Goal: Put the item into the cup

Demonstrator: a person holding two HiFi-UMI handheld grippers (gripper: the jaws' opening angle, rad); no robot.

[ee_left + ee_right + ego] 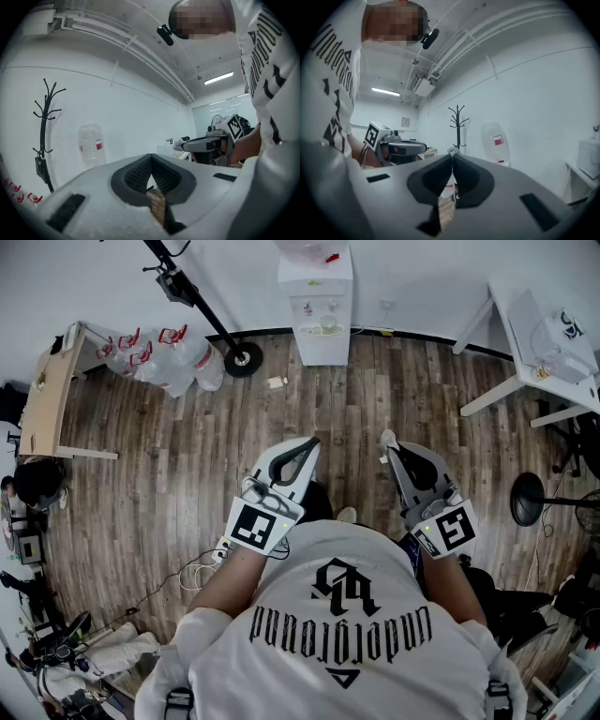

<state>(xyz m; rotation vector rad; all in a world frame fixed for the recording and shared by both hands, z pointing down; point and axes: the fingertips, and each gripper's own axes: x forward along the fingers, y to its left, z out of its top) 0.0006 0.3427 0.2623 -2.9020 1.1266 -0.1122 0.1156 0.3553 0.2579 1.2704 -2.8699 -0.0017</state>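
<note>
**A:** State of the left gripper (307,442)?

**B:** Clenched. The dark pads meet at the tip with nothing between them. Lower down, only the brown plank floor (141,493) shows through the gap. The gripper is held out in front of the person's white T-shirt with black print (356,634) and points away from the body.

**A:** And the right gripper (452,155)?

**B:** Clenched too, and pinching a small whitish crumpled lump (453,150) at the very tips. The lump also shows in the head view (385,436). In the left gripper view it is a pale blob (178,144) on the nose of the right gripper.

**A:** So where is the task's item?

**B:** In the air, in the right gripper's pinch, above the plank floor. The two grippers are side by side, near each other but apart. The lump is level with the left gripper's tip.

**A:** What's around them?

**B:** In the head view:
- a white water dispenser (314,310) stands against the far wall, ahead of both grippers
- clear plastic bags with red handles (159,357) are heaped to its left
- a black wheel (242,359) lies between the bags and the dispenser
- a white table (525,329) is at the far right

Both gripper views show a black coat stand (458,124) and a large clear water bottle with a red label (496,143) against the white wall.
</note>
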